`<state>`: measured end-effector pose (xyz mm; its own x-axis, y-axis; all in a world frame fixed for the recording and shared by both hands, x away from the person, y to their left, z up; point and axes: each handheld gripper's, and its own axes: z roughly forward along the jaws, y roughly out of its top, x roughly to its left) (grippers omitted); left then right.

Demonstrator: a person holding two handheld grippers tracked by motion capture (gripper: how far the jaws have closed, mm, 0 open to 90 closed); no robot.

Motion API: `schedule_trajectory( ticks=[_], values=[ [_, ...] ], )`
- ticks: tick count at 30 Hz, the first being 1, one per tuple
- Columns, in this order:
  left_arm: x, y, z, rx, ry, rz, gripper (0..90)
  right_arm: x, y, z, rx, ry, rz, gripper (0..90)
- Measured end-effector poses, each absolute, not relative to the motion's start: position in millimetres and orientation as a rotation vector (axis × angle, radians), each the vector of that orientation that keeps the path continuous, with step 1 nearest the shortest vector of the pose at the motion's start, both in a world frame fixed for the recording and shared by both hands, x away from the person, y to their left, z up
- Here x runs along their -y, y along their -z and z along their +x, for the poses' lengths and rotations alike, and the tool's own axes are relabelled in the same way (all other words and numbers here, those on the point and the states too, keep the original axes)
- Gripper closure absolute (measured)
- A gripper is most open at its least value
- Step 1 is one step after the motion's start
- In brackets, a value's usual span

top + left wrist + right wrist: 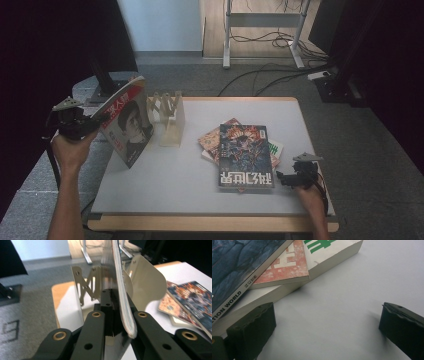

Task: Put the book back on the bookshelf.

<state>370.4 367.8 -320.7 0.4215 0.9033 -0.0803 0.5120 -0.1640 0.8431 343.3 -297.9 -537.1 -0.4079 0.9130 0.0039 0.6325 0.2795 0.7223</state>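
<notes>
Magazine (126,125) w/ portrait cover sits clamped in left gripper (92,121), lifted clear of the table (165,185) at its left edge, tilted, cover facing the camera. In left gripper view the jaws are nearly shut on the mag's spine edge (125,315); pages bow up and away between them, so grip is on a thin edge, prob to keep it vertical for slotting. Left hand (70,150) holds the tool from below, off the table's side.

Just beside mag, toward table centre: pale metal book rack (170,120) w/ zigzag expanding back and upright divider plates (147,282). Rack looks empty, no book visible betw the plates in either view. Mag's far edge is near the rack, not in it; whether touching, can't tell. Judging by that, step in hand = carry mag to rack and stand it in a slot; upright hold fits this.

Further right, well apart from rack: stack of books (240,150) lying flat, approx three. Top one dark illustrated cover (246,155), under it a reddish one (287,267), at bottom a white one w/ green print (329,252). Fanned, not squared, so edges are exposed for pickup.

Right gripper (282,178) rests low at table's right front, just beside the stack. Its jaws stand wide apart, nothing betw them, bare tabletop (337,315) in the gap. Prob waiting to take next book.
</notes>
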Motion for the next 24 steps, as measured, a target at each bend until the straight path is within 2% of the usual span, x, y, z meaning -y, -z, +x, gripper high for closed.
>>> schedule_trajectory(
  ticks=[7,24],
  values=[
    [-362.2,314.6,370.0,-1.254,-0.596,1.873,86.4,297.9,537.2,343.3,-2.141,-0.918,1.391,0.3],
    [-351.7,320.6,386.4,-1.293,-0.684,1.716,87.1,297.9,537.2,343.4,-2.142,-0.919,1.391,0.3]
  ],
)
